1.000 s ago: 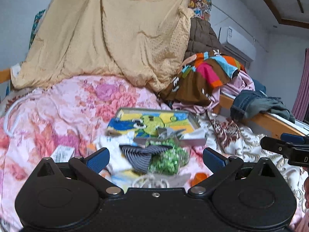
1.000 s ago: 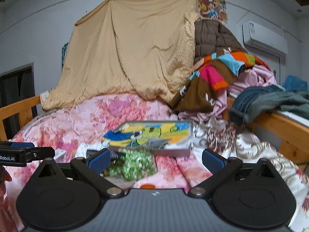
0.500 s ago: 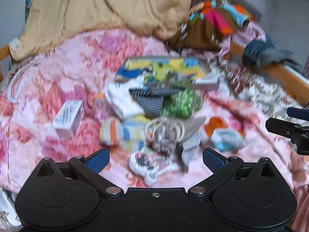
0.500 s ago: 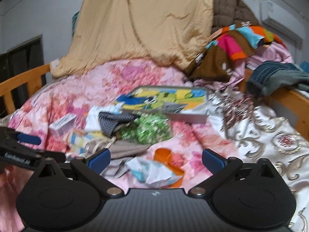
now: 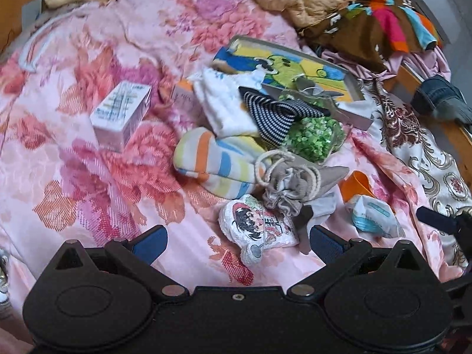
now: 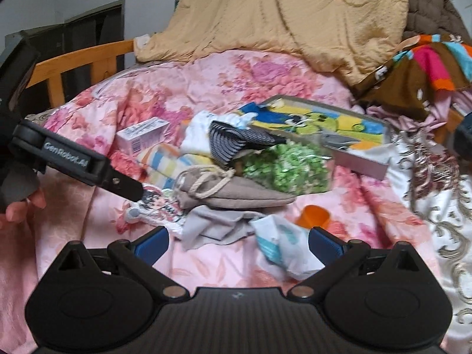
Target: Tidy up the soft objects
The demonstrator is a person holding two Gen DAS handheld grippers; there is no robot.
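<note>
Soft objects heaped mid-bed on pink floral bedspread (image 5: 88,177): striped pouch (image 5: 212,162), beige drawstring bag (image 5: 292,183), cartoon pouch (image 5: 259,230), striped cloth (image 5: 274,115), white cloth (image 5: 224,106). Colourful tray (image 5: 295,70) just behind heap. Nothing judged sorted yet; whole task left. Left gripper (image 5: 237,240) spread wide, empty, nearest cartoon pouch. Right gripper (image 6: 237,240) likewise spread, empty.

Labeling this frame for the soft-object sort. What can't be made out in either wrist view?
- Small white box: print too blurred to read, both views.
- Tray: inside hidden by the printed cloth laid over it.
- Orange item: partly behind the crumpled packet; identity unclear.
- Right gripper: cut off by the left view's edge.
- Denim: cut off at the frame edge, garment type unclear.
</note>
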